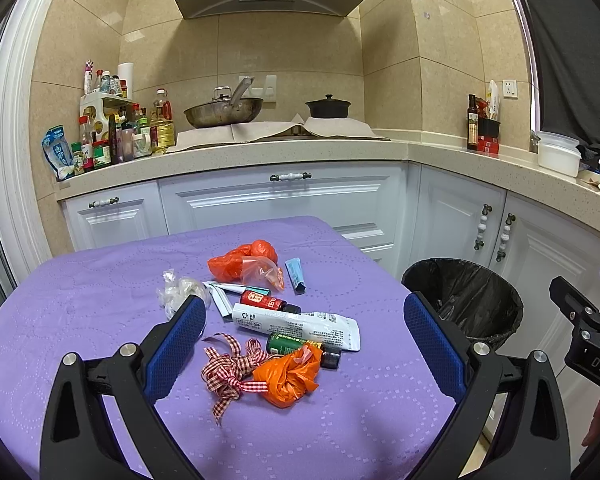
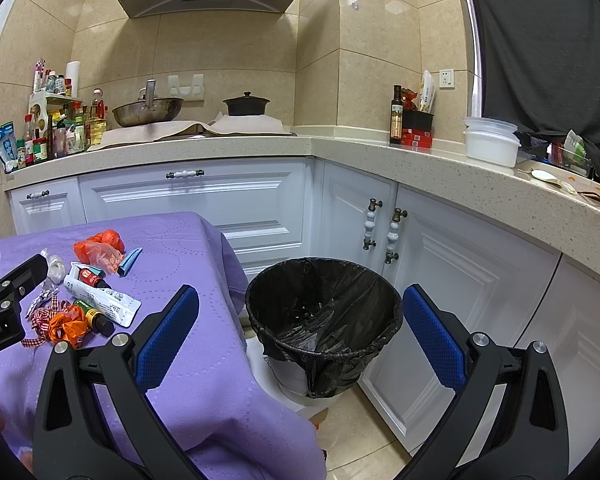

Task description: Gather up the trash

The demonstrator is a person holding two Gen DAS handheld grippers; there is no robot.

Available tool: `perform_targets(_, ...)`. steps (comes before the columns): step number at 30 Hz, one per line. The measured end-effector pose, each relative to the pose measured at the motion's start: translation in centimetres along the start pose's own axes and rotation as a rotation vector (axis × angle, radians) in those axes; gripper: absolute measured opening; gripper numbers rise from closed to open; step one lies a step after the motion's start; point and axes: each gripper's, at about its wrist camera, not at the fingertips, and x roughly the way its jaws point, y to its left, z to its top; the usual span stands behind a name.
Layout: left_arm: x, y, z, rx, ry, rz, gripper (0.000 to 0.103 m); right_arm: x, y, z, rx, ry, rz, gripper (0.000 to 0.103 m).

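The left gripper (image 1: 305,322) hangs over the purple table (image 1: 100,300) with its 2 blue pads spread wide and nothing between them. The trash lies in a loose pile under it: an orange bag (image 1: 288,376) touching a checked ribbon (image 1: 230,372), a green bottle (image 1: 300,345) just behind the bag, a white tube (image 1: 300,326), a red bottle (image 1: 266,301), a red bag (image 1: 244,262), a blue tube (image 1: 295,276) and a clear wrapper (image 1: 180,292). The right gripper (image 2: 301,322) is off the table's right edge, its pads also wide apart and empty, pointing at the bin (image 2: 324,320), which stands on the floor beside the table and has a black liner. White cabinets (image 2: 260,200) stand behind.
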Motion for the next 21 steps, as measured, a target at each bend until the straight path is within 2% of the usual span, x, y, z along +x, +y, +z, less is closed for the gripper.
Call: perform_targets(21, -0.07, 0.17, -0.10, -0.001, 0.000, 0.000, 0.097, -0.07, 0.06, 0.08, -0.001, -0.001, -0.001, 0.100)
